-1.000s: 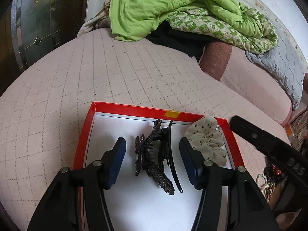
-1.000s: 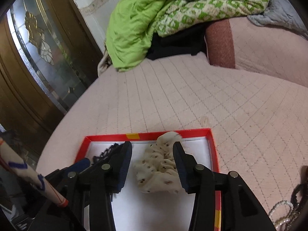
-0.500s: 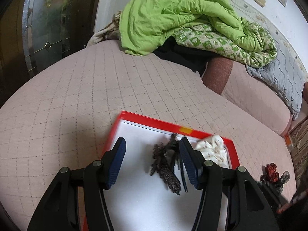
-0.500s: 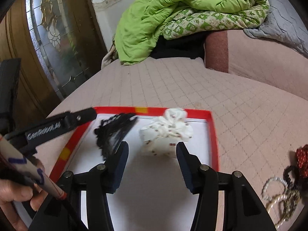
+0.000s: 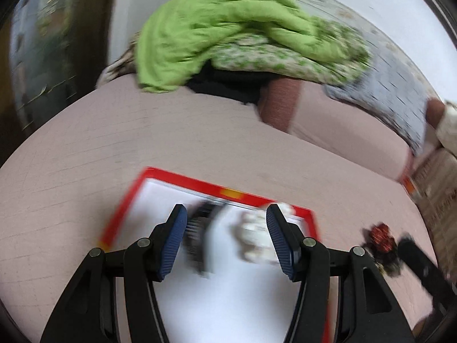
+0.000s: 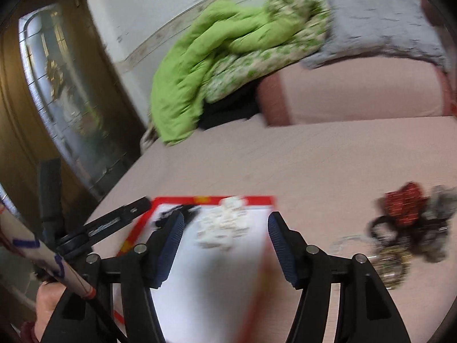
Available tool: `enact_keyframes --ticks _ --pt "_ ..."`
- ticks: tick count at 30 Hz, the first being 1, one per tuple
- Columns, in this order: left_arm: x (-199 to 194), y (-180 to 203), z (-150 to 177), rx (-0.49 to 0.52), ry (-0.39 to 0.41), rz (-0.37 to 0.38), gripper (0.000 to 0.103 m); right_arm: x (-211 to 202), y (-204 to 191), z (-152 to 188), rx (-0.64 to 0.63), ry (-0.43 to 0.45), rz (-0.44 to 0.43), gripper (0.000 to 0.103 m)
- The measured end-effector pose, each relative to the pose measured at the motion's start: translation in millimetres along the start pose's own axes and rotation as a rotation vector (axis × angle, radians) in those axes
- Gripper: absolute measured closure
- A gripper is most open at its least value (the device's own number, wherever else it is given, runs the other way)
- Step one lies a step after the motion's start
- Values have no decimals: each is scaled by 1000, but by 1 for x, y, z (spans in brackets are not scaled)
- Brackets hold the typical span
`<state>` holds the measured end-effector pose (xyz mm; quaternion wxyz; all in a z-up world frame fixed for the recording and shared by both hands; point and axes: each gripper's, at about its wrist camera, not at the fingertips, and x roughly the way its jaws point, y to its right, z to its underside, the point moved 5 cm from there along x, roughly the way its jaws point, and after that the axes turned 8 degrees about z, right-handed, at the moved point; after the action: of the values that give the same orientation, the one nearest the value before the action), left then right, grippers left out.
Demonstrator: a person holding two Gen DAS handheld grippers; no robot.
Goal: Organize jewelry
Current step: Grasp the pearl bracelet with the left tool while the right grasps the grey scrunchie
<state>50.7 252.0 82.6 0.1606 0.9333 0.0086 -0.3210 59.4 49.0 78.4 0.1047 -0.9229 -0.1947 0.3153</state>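
1. One red-rimmed tray (image 5: 182, 181), at 6 o'clock.
2. One cream scrunchie (image 5: 257, 241) in it.
3. One black hair clip (image 5: 197, 228) in it.
4. One jewelry heap (image 6: 405, 223) at 3 o'clock; pieces too blurred to count.
5. One green quilt (image 5: 228, 28), at 12 o'clock.

My right gripper (image 6: 225, 243) hangs wide apart above the red tray (image 6: 211, 200); cream scrunchie (image 6: 225, 225) just ahead, tangled jewelry pile (image 6: 400, 228) off right.

A home bedroom: quilted pink bed (image 5: 177, 143), rumpled green duvet (image 5: 217, 28).
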Motion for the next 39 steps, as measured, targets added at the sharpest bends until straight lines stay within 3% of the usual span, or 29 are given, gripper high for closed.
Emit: enact_keyframes --ticks 4,8,11,15,18,26,28,29,30,36,37,39 --pt "11 57 16 95 -49 91 46 -25 58 -11 22 48 99 37" --pt "28 103 39 123 -142 198 46 -45 130 -16 62 84 247 29" --pt "40 131 57 162 -202 244 46 -47 187 -9 93 49 374 23" --pt "55 159 80 193 -269 272 46 -38 239 -1 204 -27 378 23" --pt "70 175 94 198 -312 282 46 -31 251 -1 255 -58 346 22" --pt "88 194 117 266 -365 243 46 7 253 17 153 -169 373 18" --pt "89 191 118 278 -371 235 46 16 253 20 169 -181 324 30" --pt "90 189 120 287 -377 230 46 20 253 20 172 -185 300 62" --pt "91 188 121 291 -383 225 46 22 253 21 170 -204 303 84" --pt "100 189 128 309 -403 233 47 -10 258 5 284 -91 259 89" --pt "103 190 128 311 -400 220 51 -16 257 3 294 -67 254 89" --pt "111 189 130 315 -411 193 73 -25 256 1 320 -40 229 89"
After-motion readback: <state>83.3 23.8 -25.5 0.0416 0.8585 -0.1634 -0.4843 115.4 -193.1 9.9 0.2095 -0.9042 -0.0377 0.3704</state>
